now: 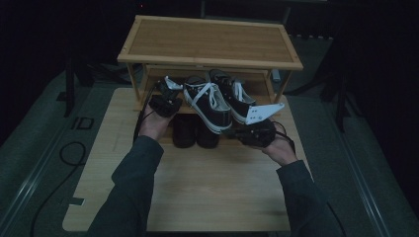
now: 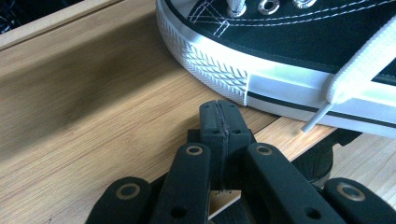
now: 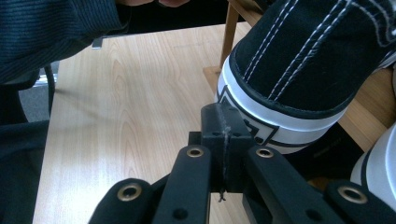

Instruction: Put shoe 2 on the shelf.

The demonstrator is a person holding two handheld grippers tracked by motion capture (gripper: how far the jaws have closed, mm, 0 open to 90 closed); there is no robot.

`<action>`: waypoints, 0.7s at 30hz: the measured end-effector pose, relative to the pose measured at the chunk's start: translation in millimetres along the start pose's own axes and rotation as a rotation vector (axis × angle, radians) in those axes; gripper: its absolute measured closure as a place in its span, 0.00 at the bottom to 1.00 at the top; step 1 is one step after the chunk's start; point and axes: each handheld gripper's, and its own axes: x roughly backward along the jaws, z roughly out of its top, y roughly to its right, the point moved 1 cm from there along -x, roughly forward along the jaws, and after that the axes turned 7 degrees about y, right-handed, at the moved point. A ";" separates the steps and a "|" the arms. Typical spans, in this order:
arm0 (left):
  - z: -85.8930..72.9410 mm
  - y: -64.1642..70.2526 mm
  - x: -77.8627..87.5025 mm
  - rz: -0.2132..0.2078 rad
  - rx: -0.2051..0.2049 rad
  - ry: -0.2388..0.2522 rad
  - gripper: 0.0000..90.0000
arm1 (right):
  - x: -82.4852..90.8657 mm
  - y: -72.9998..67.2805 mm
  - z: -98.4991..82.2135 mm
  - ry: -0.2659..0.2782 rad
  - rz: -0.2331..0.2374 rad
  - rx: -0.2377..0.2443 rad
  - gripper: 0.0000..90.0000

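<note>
Two black canvas sneakers with white soles and laces lie on the lower shelf of a bamboo shoe rack [image 1: 210,59]. The left sneaker [image 1: 207,103] overhangs the shelf front with its heel [image 3: 299,70]; the other sneaker [image 1: 238,96] lies to its right. My left gripper [image 1: 177,94] is shut and empty, its tips [image 2: 219,112] over the shelf board just short of the sneaker's ribbed toe [image 2: 280,51]. The right gripper [image 1: 236,132] is shut too, tips [image 3: 219,116] right beside the overhanging heel.
A pair of dark shoes [image 1: 195,131] stands on the light wooden table [image 1: 197,187] under the shelf's front edge. The rack's top shelf is bare. A rack leg [image 3: 229,32] rises near the heel. Black cables [image 1: 69,153] lie on the floor at left.
</note>
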 end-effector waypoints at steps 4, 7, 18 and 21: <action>0.6 3.7 -0.4 0.022 -0.035 -0.004 1.00 | -4.5 -2.2 0.0 0.020 0.003 0.004 1.00; 0.3 4.8 -0.8 0.024 -0.039 0.002 1.00 | -9.3 -4.8 1.8 0.021 -0.002 0.012 1.00; -0.7 7.5 -2.4 0.029 -0.018 0.026 1.00 | -28.0 -6.7 8.1 0.044 0.037 0.014 1.00; -0.5 8.4 -2.8 0.032 -0.021 0.028 1.00 | -29.9 -5.5 9.3 0.050 0.050 0.014 1.00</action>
